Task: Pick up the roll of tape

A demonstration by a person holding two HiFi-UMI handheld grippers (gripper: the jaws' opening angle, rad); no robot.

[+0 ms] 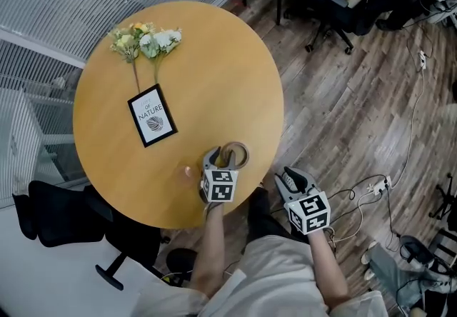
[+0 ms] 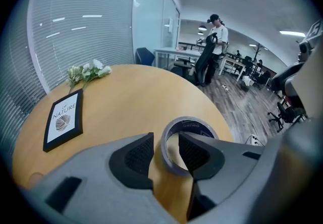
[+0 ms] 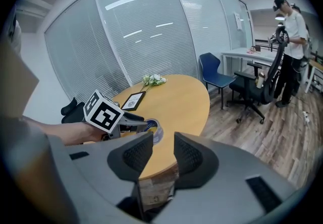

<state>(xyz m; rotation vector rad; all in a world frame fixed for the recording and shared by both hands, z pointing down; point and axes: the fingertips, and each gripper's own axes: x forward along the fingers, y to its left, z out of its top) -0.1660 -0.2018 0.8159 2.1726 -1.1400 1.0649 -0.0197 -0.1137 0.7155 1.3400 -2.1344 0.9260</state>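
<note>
Straddling the wall of the roll of tape [image 2: 197, 126] at the table's [image 2: 131, 97] near edge, the left gripper [image 2: 165, 142] sets narrowly parted jaws, one inside the ring, a detail only its own view shows; the right gripper [image 3: 162, 142], slightly parted, holds nothing.

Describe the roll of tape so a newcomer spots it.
On the round wooden table, look at the near edge, away from the flowers and framed card. The roll of tape lies flat there, at the left gripper: the only hollow ring.

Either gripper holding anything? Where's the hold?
Nothing gripped: the left gripper straddles the wall of the tape roll, one jaw inside the ring, jaws apart. The right gripper is open, empty.
</note>
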